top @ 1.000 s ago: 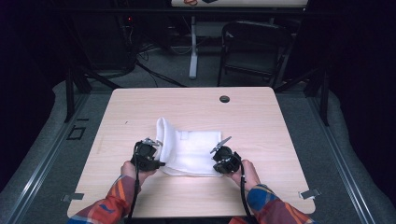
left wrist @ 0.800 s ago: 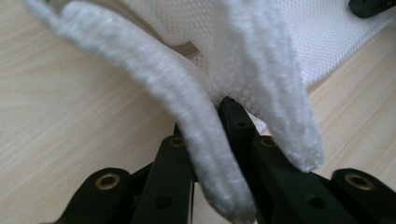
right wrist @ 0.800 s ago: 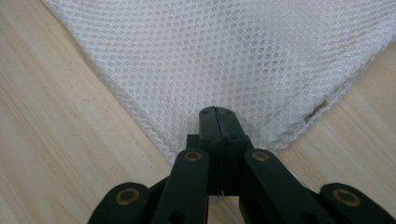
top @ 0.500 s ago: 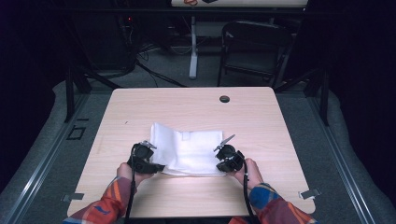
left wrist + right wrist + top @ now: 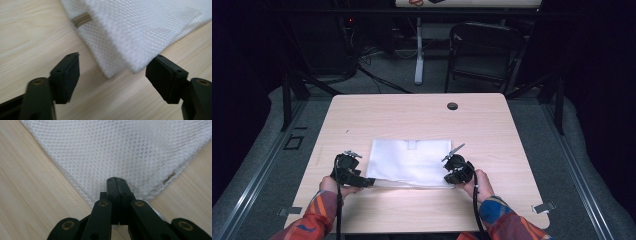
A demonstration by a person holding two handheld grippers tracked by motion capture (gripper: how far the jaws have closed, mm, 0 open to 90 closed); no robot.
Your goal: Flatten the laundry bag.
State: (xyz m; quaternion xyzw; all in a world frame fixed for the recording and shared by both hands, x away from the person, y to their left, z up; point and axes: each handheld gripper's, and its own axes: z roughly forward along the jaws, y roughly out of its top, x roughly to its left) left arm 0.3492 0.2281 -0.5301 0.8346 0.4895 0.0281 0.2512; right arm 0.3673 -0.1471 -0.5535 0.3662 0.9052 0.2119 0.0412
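White mesh fabric bag point(image 5: 409, 162), rectangular and flat, lies on the light wood worktop point(image 5: 422, 112) in the lower middle of the high view, between the two tools. Its lower left corner sits just beside the left tool point(image 5: 368, 182), and its lower right corner meets the right tool point(image 5: 452, 184).

Left tool point(image 5: 112, 75), seen in the left gripper view, stands wide open. Its two black jaws rise at the lower left and lower right of the frame, and the corner of the bag lies on the worktop between and just beyond them, touching neither. A hand point(image 5: 334, 186) in an orange patterned sleeve point(image 5: 314, 220) holds this tool at the lower left of the high view.

Right tool point(image 5: 117, 185), in the right gripper view, has its jaws pressed together with no gap, pinching the corner of the bag at the lower middle of the frame. The other hand point(image 5: 479, 182) holds it at the lower right of the high view.

Fabric shows a fine net of small round holes. A tan strip point(image 5: 81, 20) lies along the edge at the upper left of the left gripper view. A small dark mark point(image 5: 168, 177) sits on the hem at the right of the right gripper view.
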